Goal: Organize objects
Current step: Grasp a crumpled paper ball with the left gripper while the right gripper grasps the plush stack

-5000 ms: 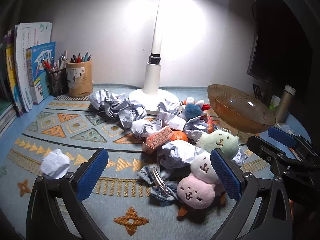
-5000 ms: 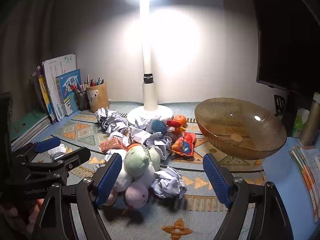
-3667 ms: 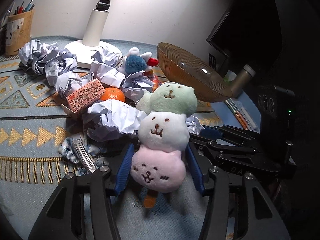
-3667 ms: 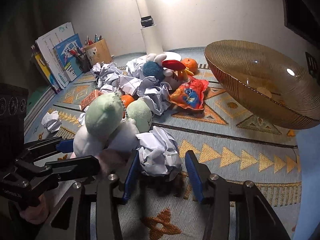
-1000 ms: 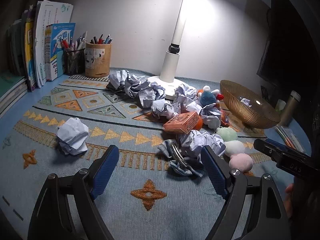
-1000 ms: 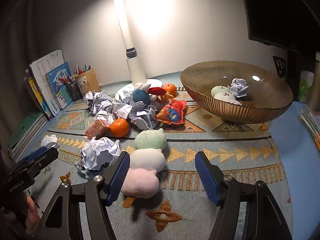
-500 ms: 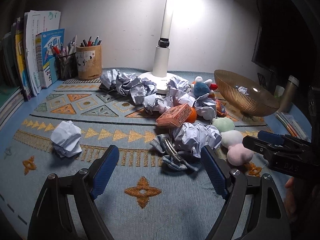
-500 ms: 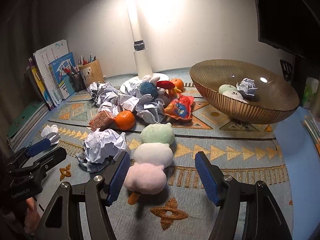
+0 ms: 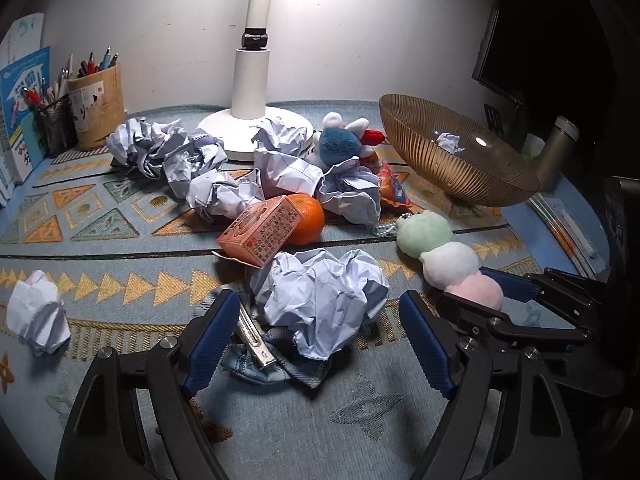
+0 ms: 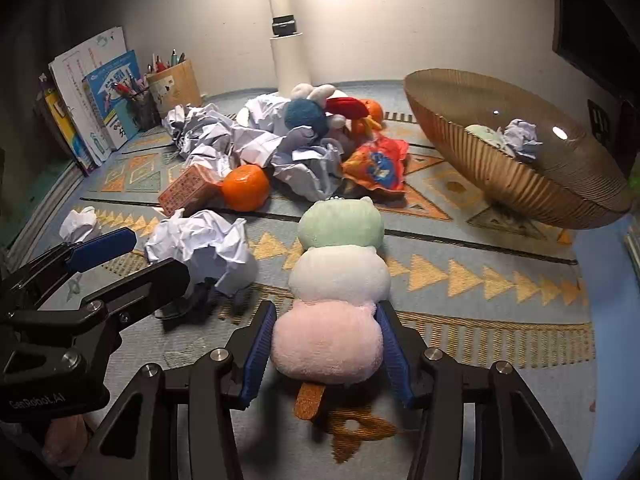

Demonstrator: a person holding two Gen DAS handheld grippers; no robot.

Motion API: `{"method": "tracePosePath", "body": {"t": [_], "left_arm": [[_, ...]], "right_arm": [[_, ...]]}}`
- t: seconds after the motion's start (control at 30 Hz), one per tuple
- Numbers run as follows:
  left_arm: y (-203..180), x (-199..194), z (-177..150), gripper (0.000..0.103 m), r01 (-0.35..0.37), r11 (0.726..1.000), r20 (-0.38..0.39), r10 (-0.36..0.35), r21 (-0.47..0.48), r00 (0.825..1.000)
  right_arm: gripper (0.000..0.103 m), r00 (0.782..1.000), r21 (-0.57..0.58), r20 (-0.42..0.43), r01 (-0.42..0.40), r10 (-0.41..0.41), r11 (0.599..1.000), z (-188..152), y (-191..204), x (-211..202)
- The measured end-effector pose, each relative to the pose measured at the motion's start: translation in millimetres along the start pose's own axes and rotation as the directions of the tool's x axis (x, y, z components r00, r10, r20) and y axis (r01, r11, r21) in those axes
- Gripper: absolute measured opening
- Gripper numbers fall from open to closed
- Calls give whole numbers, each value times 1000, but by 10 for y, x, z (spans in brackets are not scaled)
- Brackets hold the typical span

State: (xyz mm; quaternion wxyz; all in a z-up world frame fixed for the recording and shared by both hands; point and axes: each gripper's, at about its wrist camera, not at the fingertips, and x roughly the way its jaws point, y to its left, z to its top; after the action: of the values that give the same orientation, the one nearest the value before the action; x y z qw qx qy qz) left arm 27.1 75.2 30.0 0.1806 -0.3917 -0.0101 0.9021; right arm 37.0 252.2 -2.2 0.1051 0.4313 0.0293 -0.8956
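Note:
A three-ball plush skewer (image 10: 340,280), green, white and pink, lies on the patterned mat. My right gripper (image 10: 326,350) is shut on its pink end; it also shows in the left wrist view (image 9: 448,258). My left gripper (image 9: 320,340) is open, its fingers either side of a large crumpled paper ball (image 9: 324,300), which lies over a plaid cloth with a metal hair clip (image 9: 254,340). The amber ribbed bowl (image 10: 516,184) at the right holds a paper ball (image 10: 520,136) and a green plush.
Behind lie several crumpled papers (image 9: 180,160), an orange box (image 9: 262,234), an orange (image 9: 310,218), a blue rabbit plush (image 9: 340,146), a snack packet (image 10: 376,164) and the lamp base (image 9: 252,120). A lone paper ball (image 9: 38,312) lies at the left. Pen holders and books stand far left.
Both grippers moved forward and down. The right one has closed on the pink end of the plush skewer. The left one now straddles the large paper ball.

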Motion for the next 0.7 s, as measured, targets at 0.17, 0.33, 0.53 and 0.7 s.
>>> {"method": "tracePosePath", "body": {"t": [0.17,0.33,0.53,0.7], "left_arm": [[-118,152,48,64,-8,1000,-26,9,30,1000],[-129,114,33,49,10,999,-2,-9,38,1000],[-127,17,13,46,34,999,37,-35,40,999],[-114,-42,0,46,48,998,77,-50,27,996]], "right_arm": [[50,999,23,4,-34,34,999,7,-267,-55],[56,996,71,-27,-82,84,994,-20,-349,47],[59,998,77,-19,-65,66,995,7,-303,54],[59,1000,75,-21,-22,23,997,13,-286,88]]}}
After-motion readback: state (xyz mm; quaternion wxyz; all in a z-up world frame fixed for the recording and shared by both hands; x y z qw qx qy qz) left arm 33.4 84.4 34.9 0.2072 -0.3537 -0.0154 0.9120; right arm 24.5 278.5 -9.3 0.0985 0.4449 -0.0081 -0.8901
